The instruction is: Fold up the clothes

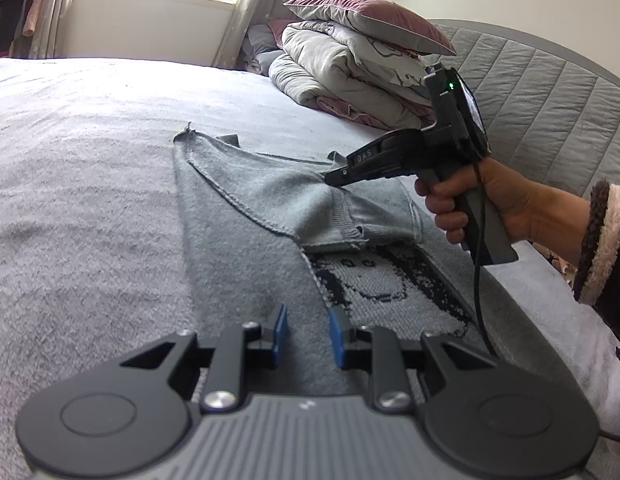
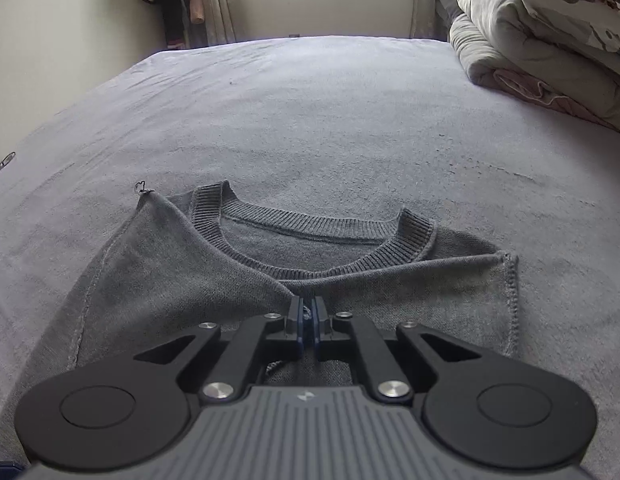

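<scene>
A grey knit sweater (image 1: 246,248) lies on the bed, its sides folded inward, with a black face pattern (image 1: 374,280) showing near my left gripper. My left gripper (image 1: 308,334) is open and empty just above the sweater's lower part. My right gripper (image 2: 309,318) is shut on a folded-in sleeve edge of the sweater (image 2: 170,272), just below the ribbed collar (image 2: 310,240). In the left wrist view the right gripper (image 1: 334,178) pinches the cloth at the sweater's far end.
The bed (image 1: 82,184) has a pale grey fleecy cover. A stack of folded quilts with a maroon pillow (image 1: 350,60) sits by the quilted headboard (image 1: 550,92). A window and hanging clothes (image 2: 178,4) are beyond the bed.
</scene>
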Motion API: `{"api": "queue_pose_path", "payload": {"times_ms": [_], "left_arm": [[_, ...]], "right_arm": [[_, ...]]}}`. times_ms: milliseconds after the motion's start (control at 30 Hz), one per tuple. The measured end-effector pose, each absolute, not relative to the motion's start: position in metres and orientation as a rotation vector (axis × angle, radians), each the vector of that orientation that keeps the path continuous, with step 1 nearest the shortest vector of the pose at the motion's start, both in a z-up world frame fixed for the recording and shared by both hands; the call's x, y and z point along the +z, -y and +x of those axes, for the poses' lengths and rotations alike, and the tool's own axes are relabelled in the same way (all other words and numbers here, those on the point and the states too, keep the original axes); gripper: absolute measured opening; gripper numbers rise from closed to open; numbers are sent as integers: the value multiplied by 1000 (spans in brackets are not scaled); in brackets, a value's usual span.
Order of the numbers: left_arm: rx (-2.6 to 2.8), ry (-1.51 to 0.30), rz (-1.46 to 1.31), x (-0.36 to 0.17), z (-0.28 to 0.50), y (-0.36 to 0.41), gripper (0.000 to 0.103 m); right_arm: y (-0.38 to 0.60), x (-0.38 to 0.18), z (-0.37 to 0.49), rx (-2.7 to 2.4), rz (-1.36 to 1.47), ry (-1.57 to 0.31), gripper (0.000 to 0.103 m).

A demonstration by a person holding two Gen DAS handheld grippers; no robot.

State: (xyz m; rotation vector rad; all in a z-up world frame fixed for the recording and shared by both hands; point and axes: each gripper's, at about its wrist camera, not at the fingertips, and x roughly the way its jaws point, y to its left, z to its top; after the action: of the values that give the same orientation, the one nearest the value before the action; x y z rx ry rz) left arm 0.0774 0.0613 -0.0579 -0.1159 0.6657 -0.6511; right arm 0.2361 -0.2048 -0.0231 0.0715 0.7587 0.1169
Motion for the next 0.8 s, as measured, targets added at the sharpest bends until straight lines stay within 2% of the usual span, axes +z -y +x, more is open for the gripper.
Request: {"api": "queue_pose_path", "payload": {"times_ms": [33,100,167,633,800], "left_arm": [[-651,-665,-114,-58,77,-61,24],[-650,-662,-118,-57,77,-62,24],[-649,-660,-121,-56,77,-62,24],[-679,-659,-81,-55,59,-49,25],[-690,-638,-27,-58,45,-40,28]], "right_arm": [[205,-22,235,113,84,-757,8],[208,-17,231,111,126,-760,22],[210,-11,223,116,147,-756,27],[188,-15,135,260,222,-816,26],[180,-20,114,227,210,-821,26]]}}
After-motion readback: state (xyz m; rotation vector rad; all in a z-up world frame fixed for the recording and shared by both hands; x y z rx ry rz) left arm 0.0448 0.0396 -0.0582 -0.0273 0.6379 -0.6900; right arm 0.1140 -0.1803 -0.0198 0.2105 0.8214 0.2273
